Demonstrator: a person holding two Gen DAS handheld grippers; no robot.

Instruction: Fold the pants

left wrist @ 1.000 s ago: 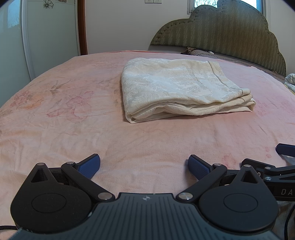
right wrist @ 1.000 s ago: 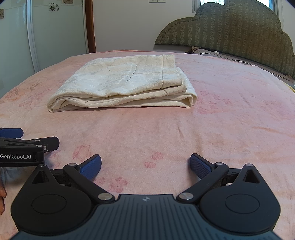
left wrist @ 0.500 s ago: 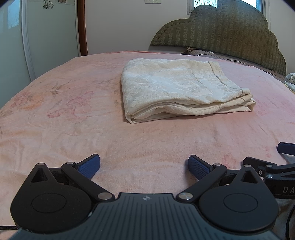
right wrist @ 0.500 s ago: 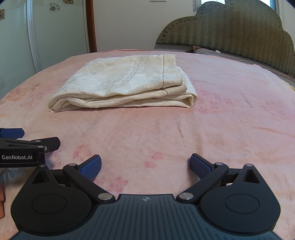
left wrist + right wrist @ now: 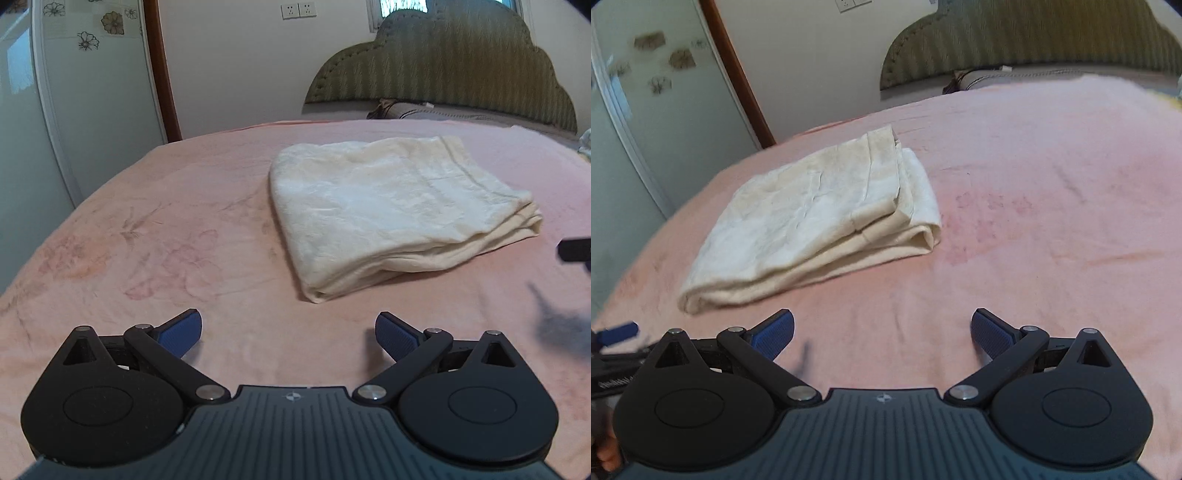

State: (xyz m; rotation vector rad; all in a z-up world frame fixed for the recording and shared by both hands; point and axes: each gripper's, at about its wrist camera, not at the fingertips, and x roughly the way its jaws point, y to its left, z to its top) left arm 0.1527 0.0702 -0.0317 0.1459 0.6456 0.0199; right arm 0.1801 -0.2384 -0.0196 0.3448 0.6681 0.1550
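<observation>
The cream pants [image 5: 391, 206] lie folded into a thick rectangle on the pink bedspread [image 5: 147, 240]; they also show in the right wrist view [image 5: 820, 218]. My left gripper [image 5: 288, 332] is open and empty, above the bed just short of the bundle's near left corner. My right gripper [image 5: 882, 332] is open and empty, above the bed in front of the bundle's right end. A blurred part of the right gripper shows at the left view's right edge [image 5: 574, 249]. The left gripper shows at the right view's left edge [image 5: 617, 332].
A green padded headboard [image 5: 443, 66] stands at the far end with pillows [image 5: 417, 110] below it. A white wardrobe door [image 5: 92, 92] with flower stickers and a brown door frame [image 5: 162, 74] stand to the left. The pink bedspread [image 5: 1052, 221] stretches to the right of the pants.
Both grippers have lifted off the bed and tilted; the right one has rolled, so its view slants. The folded pants have not moved. Both grippers stay open.
</observation>
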